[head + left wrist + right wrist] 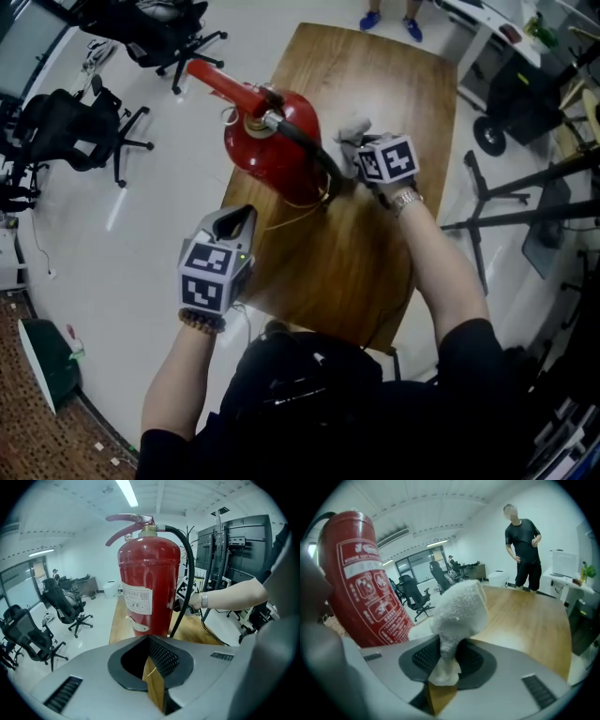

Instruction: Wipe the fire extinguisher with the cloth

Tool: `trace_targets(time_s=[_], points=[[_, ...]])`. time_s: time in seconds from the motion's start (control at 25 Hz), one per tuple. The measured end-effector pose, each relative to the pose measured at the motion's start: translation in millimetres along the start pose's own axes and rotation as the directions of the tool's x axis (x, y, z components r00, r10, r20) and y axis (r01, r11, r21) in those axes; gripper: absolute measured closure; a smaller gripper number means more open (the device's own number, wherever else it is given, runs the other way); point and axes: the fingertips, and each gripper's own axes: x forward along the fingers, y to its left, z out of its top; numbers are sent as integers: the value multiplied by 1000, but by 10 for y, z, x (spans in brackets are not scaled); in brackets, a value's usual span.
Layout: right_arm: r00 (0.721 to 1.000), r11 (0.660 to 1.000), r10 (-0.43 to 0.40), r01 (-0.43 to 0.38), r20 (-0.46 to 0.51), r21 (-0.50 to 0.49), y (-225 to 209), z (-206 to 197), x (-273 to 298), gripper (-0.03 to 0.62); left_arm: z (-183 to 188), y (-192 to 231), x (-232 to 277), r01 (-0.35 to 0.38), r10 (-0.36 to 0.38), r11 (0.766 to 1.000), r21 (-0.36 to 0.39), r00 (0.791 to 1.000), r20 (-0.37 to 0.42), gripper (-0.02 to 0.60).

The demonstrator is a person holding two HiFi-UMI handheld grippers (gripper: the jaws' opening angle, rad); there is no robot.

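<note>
A red fire extinguisher [272,145] stands upright near the left edge of the wooden table [375,75], its black hose [314,150] hanging down its right side. My right gripper [354,155] is just right of the hose and shut on a white fluffy cloth [354,129]. In the right gripper view the cloth [457,611] bulges out of the jaws [445,660], close beside the extinguisher's labelled body [361,583]. My left gripper [234,220] hovers off the table's left edge, below the extinguisher, shut with nothing in it. Its own view faces the cylinder [147,588].
Black office chairs [75,131] stand on the pale floor to the left. A person [524,550] stands at the table's far end. Black stand legs [525,197] and a wheeled cart [506,103] crowd the right side.
</note>
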Motion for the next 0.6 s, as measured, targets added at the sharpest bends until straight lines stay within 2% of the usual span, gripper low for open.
trace_targets(time_s=[0.32, 0.6], points=[[984, 985, -170, 171, 60, -10, 104, 37, -894, 479, 20, -75, -320, 85, -91, 995, 61, 991, 100, 581], [949, 954, -296, 299, 110, -9, 367, 59, -1631, 479, 125, -18, -640, 150, -172, 981, 120, 965, 200, 581]])
